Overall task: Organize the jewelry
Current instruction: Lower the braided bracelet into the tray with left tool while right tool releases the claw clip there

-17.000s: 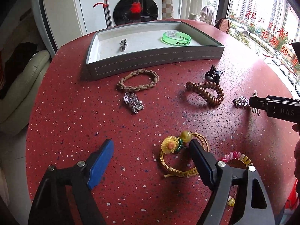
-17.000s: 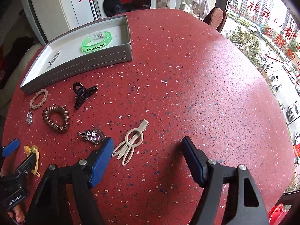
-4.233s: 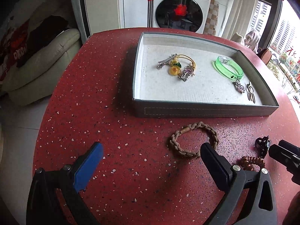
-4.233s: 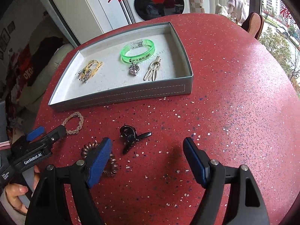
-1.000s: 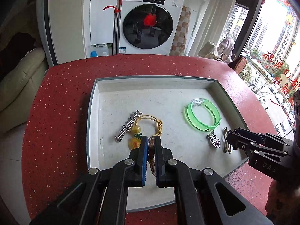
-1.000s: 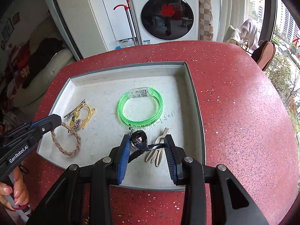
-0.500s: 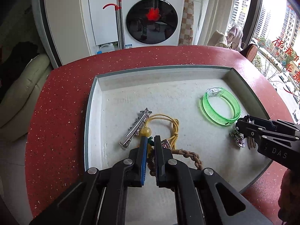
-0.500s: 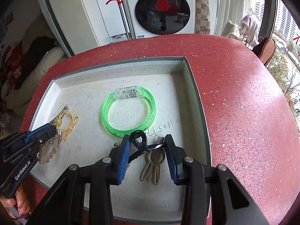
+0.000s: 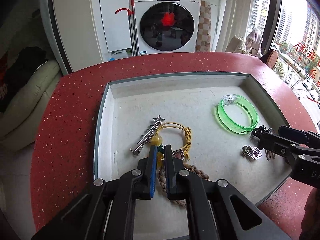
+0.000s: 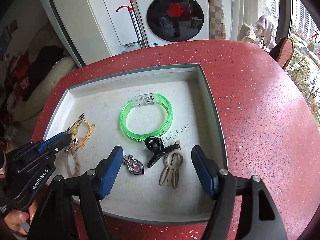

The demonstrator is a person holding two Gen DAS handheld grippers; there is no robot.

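Both tools sit over the tray (image 10: 212, 104). Your right tool (image 10: 158, 170) has just opened, leaving the black clip (image 10: 158, 150) lying inside; your left tool (image 9: 160, 156) stays clamped on the braid (image 9: 197, 172), now touching the tray floor.

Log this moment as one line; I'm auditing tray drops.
left gripper: shut on braided bracelet | right gripper: just opened, black claw clip released | tray: green bangle, heart pendant

Grey tray (image 10: 212, 100) on red table (image 10: 260, 120)
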